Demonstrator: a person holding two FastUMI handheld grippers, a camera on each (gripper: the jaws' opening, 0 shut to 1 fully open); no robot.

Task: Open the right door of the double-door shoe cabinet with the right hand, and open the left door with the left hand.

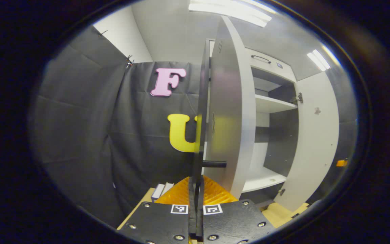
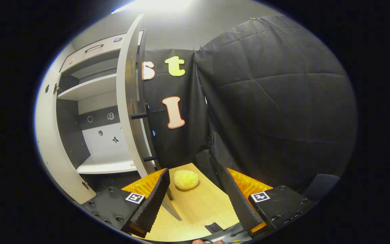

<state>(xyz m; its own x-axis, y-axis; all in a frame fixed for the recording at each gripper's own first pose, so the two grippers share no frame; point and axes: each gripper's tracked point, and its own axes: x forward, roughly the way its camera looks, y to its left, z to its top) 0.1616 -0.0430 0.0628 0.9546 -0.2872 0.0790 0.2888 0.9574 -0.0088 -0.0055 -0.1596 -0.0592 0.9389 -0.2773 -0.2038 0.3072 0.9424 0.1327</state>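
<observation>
The shoe cabinet (image 1: 273,105) stands open in both views, its shelves and pale back wall bare to the camera. In the left gripper view it takes up the right half of the frame, with the left door (image 1: 230,112) swung out edge-on down the centre and the right door (image 1: 317,142) standing wide at the right side of the frame. In the right gripper view the cabinet sits at the left of the frame, the right door (image 2: 130,112) edge-on near centre left and the other door (image 2: 49,142) open along the far left. The left gripper (image 1: 196,189), at the bottom centre of its view, has its jaws clenched on the dark bar handle (image 1: 200,135) of the left door, so the left-door pull looks to be at or near its end. The right gripper (image 2: 195,200), at the bottom of its view, has its jaws released and spread, holding nothing, apart from the door's handle (image 2: 146,135). Below it lie a wooden tabletop (image 2: 201,206) and a yellowish sponge-like lump (image 2: 186,179). Judging from this, both doors are open; the next move calls for loosening the left grip and drawing clear of the handle.
</observation>
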